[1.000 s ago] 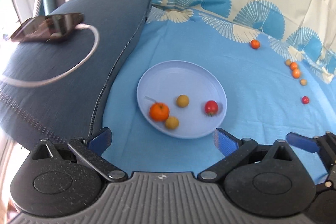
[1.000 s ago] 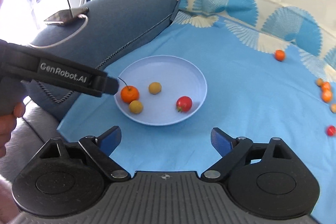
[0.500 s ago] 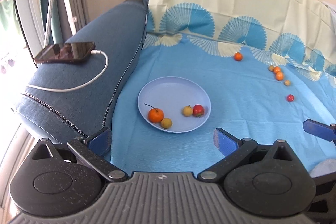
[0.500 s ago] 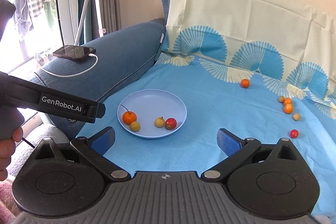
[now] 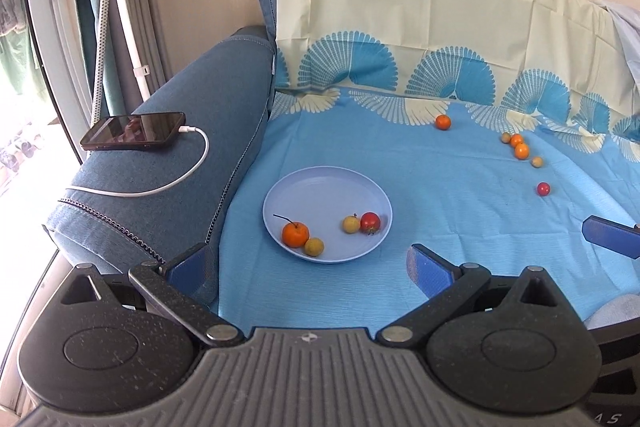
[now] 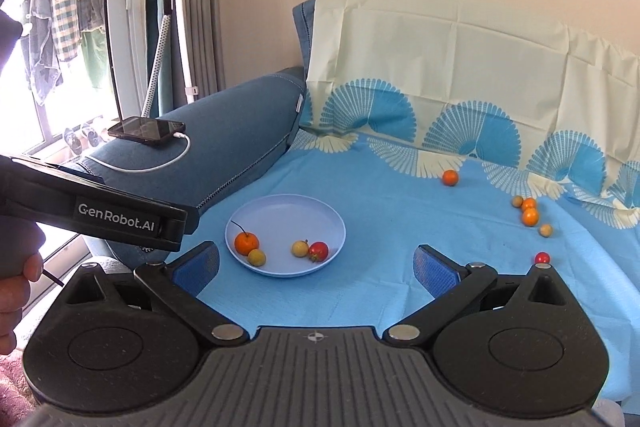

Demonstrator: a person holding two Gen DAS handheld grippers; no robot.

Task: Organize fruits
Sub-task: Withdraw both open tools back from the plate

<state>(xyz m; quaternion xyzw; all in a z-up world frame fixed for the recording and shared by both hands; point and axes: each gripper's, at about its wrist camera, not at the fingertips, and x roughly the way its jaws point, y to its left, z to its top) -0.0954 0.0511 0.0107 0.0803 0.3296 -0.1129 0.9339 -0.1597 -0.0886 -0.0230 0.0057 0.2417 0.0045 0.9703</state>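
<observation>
A pale blue plate lies on the blue cloth and also shows in the right wrist view. It holds an orange mandarin, two yellow fruits and a red tomato. Loose fruits lie far right: an orange one, a cluster of orange and yellow ones, a red one. My left gripper is open and empty, held back from the plate. My right gripper is open and empty, also near the plate's front.
A blue sofa armrest on the left carries a phone on a white charging cable. A patterned cloth covers the sofa back. A garment steamer stand stands by the window.
Both grippers have pulled back and up from the plate, so it looks smaller. A yellow fruit has rolled next to the red tomato in the plate.
</observation>
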